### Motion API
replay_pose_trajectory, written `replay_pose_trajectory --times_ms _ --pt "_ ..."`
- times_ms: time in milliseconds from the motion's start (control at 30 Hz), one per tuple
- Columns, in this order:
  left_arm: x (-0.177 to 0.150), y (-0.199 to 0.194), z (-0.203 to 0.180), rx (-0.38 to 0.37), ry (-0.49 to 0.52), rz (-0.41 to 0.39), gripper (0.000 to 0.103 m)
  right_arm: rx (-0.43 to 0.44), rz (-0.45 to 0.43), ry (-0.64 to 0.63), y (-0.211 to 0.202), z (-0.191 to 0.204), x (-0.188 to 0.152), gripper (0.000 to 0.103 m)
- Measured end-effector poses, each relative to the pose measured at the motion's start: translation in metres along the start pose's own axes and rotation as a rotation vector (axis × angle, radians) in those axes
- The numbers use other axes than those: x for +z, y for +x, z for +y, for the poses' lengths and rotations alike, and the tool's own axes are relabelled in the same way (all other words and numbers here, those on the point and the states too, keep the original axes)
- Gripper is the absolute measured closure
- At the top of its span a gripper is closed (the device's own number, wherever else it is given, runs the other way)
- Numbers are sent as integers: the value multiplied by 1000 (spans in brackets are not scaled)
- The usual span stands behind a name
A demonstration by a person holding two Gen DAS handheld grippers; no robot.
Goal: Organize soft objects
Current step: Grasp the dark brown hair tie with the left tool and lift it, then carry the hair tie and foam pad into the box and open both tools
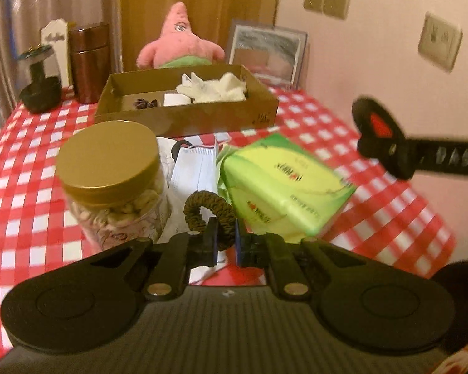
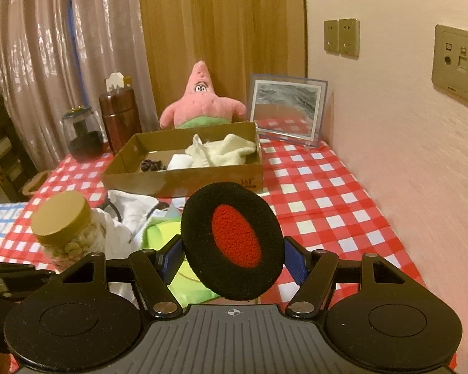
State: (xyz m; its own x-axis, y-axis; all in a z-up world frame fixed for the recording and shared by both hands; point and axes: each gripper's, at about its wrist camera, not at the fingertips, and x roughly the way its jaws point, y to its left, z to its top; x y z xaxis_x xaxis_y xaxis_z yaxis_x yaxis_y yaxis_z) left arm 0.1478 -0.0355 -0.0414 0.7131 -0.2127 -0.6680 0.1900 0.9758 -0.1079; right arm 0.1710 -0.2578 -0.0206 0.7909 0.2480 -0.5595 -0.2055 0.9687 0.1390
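My left claw (image 1: 225, 237) pinches a brown scrunchie (image 1: 207, 210); my right claw (image 2: 234, 257) grips a black-and-red foam pad (image 2: 234, 240). Lettering on the green tissue pack (image 1: 284, 184) is too blurred to read.

My tablecloth (image 2: 327, 193) is red-and-white check. The plush (image 2: 201, 99) is pink with green shorts, the box (image 2: 184, 180) brown, the jar lid (image 1: 107, 155) gold, the tissue pack (image 1: 284, 184) green-yellow, the scrunchie (image 1: 207, 208) dark brown, the pad (image 2: 234, 240) black with a red centre.
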Motion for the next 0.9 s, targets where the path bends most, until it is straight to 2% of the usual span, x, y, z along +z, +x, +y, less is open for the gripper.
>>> replay_pose_trajectory --times_ms 133,400,900 --pt "3 -24 2 -12 -57 -10 94 15 -10 2 -14 5 3 36" --pt "8 -56 -2 -5 -84 -34 94 36 -28 4 -39 11 6 36" --pt "31 -77 1 -43 -96 -69 94 48 -21 -27 -52 13 11 36"
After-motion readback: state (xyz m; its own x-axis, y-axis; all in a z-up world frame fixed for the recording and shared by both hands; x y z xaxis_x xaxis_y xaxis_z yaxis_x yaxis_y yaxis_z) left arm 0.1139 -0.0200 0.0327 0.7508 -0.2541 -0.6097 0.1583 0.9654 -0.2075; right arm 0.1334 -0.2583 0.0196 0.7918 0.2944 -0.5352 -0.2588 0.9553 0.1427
